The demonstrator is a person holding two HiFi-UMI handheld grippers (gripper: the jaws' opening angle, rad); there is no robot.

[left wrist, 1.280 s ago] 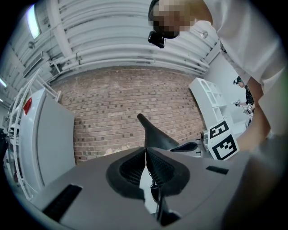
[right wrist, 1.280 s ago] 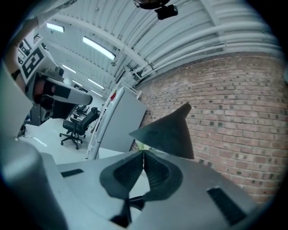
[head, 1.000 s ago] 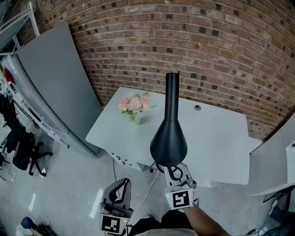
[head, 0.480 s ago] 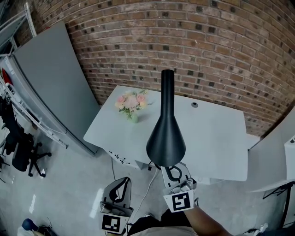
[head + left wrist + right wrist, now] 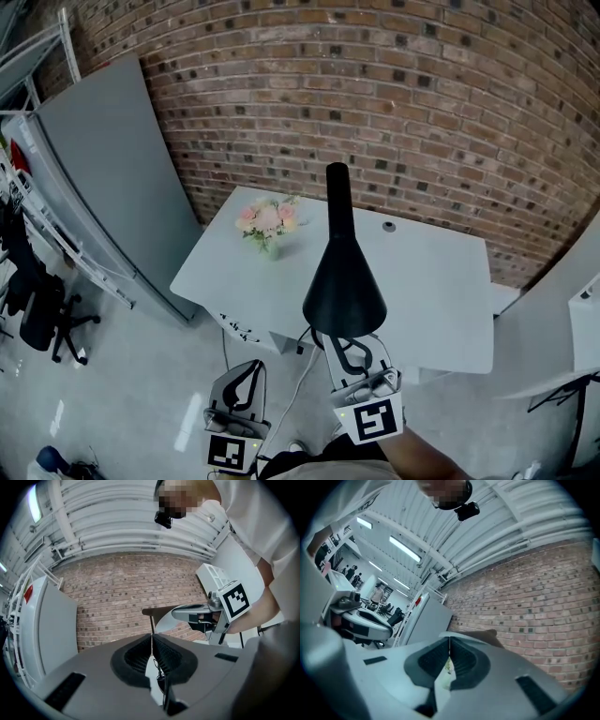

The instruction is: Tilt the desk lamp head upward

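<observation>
Head view first. Black lamp head (image 5: 343, 286) looming large over the near edge of the white bench (image 5: 441, 300), wide mouth toward the camera, narrow stalk (image 5: 337, 202) running back toward the brick wall (image 5: 422, 112). Right claw (image 5: 349, 345) tucked just under the lamp head's rim; touching or not, cannot tell from here. Left claw (image 5: 249, 373) lower and to the left, well apart from the lamp, out over the floor. Square black-and-white marker (image 5: 372, 420) on each cube, pattern only, no letters to read. Pink flowers (image 5: 265, 218) upright near the bench's far left corner. Lamp base hidden behind the head. Cable (image 5: 298, 380) dangling below the bench edge, upper end lost from sight.

Over to the left gripper view. Ribbed pads (image 5: 138, 656) pressed together: left claw closed, nothing between. Beyond them the right claw side-on, nose right at the lamp head's rim, contact too small to judge. Red patch (image 5: 29, 592) by the top of the grey panel (image 5: 51, 630), print too small to read. Person cut off by the frame's top and right.

Now the right gripper view. Pads tight together here too, gripping nothing. Dark lamp edge just past the jaw tips, outside the pads. Sliver of flowers through the gap below. Far hall at left blurred, figures tiny.
</observation>
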